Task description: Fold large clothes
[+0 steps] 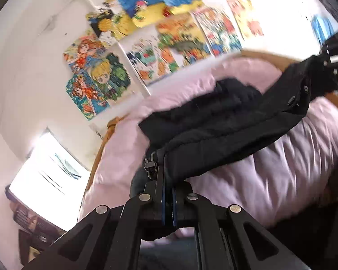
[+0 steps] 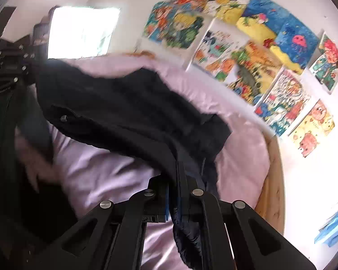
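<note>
**A:** We're looking along the left gripper (image 1: 167, 193), and its two fingers are pressed together on the edge of the black jacket (image 1: 225, 121), right beside a zipper pull (image 1: 149, 165) that dangles at the hem.

**B:** And on our side the right gripper (image 2: 176, 189) is clamped on the same jacket (image 2: 128, 103); dark fabric runs between the fingers and spills down past them towards the camera.

**A:** So we have it pinched at both ends. From the left wrist view the jacket stretches away up and to the right, and we can just see the right gripper (image 1: 333, 56) at the far end of it.

**B:** Same from here: the left gripper (image 2: 9, 67) sits at the upper left, where the jacket ends. We can't make out its fingers from this side.

**A:** The garment hangs in a band above the pink bedding (image 1: 270, 168), with part of it bunched and resting on the cover further back.

**B:** We spot a round snap button (image 2: 63, 118) near its lower edge. Everything is blurred, so finer detail is lost.

**A:** Behind the bed, the white wall carries a cluster of colourful drawings (image 1: 169, 38), and there's a bright window (image 1: 45, 164) at the lower left.

**B:** We see the drawings (image 2: 247, 49) too, plus the bed's wooden frame (image 2: 270, 191) beside the bedding (image 2: 97, 175).
</note>
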Action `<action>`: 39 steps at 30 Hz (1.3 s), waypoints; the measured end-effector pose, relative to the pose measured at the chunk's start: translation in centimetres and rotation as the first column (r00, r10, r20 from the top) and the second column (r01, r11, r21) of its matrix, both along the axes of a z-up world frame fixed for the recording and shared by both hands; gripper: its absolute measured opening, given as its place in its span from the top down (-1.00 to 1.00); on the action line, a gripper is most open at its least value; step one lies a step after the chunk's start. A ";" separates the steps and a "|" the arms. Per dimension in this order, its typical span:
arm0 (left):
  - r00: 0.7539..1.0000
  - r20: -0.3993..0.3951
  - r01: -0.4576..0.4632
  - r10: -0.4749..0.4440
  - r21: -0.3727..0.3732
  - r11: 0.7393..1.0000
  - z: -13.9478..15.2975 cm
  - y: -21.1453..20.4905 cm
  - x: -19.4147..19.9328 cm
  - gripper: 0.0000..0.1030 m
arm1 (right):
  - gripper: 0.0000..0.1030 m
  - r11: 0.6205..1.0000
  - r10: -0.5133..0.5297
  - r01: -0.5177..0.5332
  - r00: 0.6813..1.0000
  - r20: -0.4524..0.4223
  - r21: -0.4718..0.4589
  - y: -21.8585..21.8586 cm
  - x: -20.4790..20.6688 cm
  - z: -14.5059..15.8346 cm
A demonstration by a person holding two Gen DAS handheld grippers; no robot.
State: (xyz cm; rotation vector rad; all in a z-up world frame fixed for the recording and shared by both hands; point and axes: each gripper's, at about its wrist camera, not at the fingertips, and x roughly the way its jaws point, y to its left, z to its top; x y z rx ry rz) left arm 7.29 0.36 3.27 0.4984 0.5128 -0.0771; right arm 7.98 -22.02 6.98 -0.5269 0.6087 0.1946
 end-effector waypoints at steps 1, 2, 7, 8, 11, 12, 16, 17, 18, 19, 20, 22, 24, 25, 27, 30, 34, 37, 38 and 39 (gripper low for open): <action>1.000 0.011 -0.002 0.002 -0.016 1.000 1.0 0.1 1.1 0.91 | 0.91 1.000 -0.007 0.007 1.000 0.025 -0.004 -0.2 0.9 0.9; 1.000 0.014 -0.003 0.003 -0.031 1.000 2.1 0.2 2.4 0.91 | 0.91 1.000 -0.010 0.011 0.999 0.040 -0.012 -0.4 1.6 1.3; 1.000 -0.017 -0.021 0.019 -0.106 0.994 5.9 0.2 9.4 0.90 | 0.90 0.992 -0.015 0.027 0.995 0.101 -0.121 -0.4 7.1 3.6; 0.999 -0.024 -0.033 0.031 -0.108 0.994 6.4 0.0 11.2 0.90 | 0.90 0.990 -0.017 0.033 0.994 0.110 -0.139 -0.3 8.0 4.0; 0.995 -0.055 -0.085 0.079 -0.117 0.989 6.6 -0.6 15.8 0.90 | 0.90 0.987 -0.034 0.053 0.992 0.124 -0.150 -0.7 12.4 4.9; 0.994 -0.062 -0.098 0.091 -0.121 0.988 6.6 -0.9 17.7 0.90 | 0.90 0.987 -0.040 0.059 0.991 0.129 -0.151 -0.7 13.5 5.3; 0.991 -0.062 -0.124 0.118 -0.110 0.986 6.3 -1.8 22.7 0.90 | 0.90 0.983 -0.067 0.090 0.987 0.148 -0.158 -1.2 19.3 4.4; 0.990 -0.059 -0.130 0.125 -0.101 0.986 6.1 -2.1 24.1 0.90 | 0.90 0.984 -0.075 0.098 0.986 0.148 -0.152 -1.3 20.7 4.1; 0.990 -0.058 -0.135 0.130 -0.096 0.986 6.0 -2.3 24.8 0.90 | 0.90 0.984 -0.083 0.105 0.986 0.148 -0.144 -1.5 22.0 3.7; 0.989 -0.056 -0.143 0.138 -0.091 0.985 5.7 -2.5 26.2 0.90 | 0.90 0.984 -0.092 0.112 0.985 0.147 -0.137 -1.6 23.5 3.2; 0.988 -0.054 -0.150 0.146 -0.087 0.985 5.5 -2.7 27.2 0.90 | 0.90 0.984 -0.097 0.117 0.985 0.146 -0.134 -1.8 24.4 2.7; 0.984 -0.061 -0.170 0.165 -0.087 0.982 4.8 -2.9 29.7 0.90 | 0.90 0.982 -0.113 0.133 0.982 0.149 -0.134 -1.8 27.2 1.5; 0.978 -0.095 -0.192 0.183 -0.094 0.977 3.7 -3.0 32.4 0.90 | 0.90 0.980 -0.122 0.142 0.982 0.145 -0.140 -2.0 29.4 0.5; 0.976 -0.113 -0.198 0.187 -0.098 0.975 3.4 -2.9 33.4 0.90 | 0.89 0.979 -0.124 0.145 0.982 0.144 -0.144 -2.1 30.2 0.1; 0.967 -0.165 -0.212 0.192 -0.116 0.970 2.3 -2.7 35.6 0.90 | 0.88 0.977 -0.134 0.153 0.982 0.131 -0.147 -2.3 32.4 -1.2; 0.949 -0.244 -0.244 0.201 -0.158 0.957 0.6 -1.9 39.3 0.90 | 0.86 0.974 -0.144 0.161 0.983 0.116 -0.157 -2.4 34.9 -3.2; 0.938 -0.275 -0.273 0.212 -0.207 0.940 -2.1 -1.7 42.0 0.90 | 0.86 0.970 -0.145 0.164 0.983 0.112 -0.179 -2.4 37.2 -5.9; 0.926 -0.311 -0.291 0.215 -0.220 0.931 -4.6 -1.6 44.2 0.90 | 0.84 0.970 -0.157 0.172 0.983 0.098 -0.172 -2.5 38.6 -7.4; 0.917 -0.335 -0.300 0.218 -0.219 0.928 -5.6 -1.4 45.0 0.90 | 0.81 0.970 -0.164 0.177 0.982 0.089 -0.166 -2.5 38.9 -7.9; 0.910 -0.354 -0.308 0.217 -0.224 0.925 -6.3 -1.3 45.6 0.90 | 0.75 0.971 -0.170 0.181 0.982 0.079 -0.155 -2.6 39.4 -8.6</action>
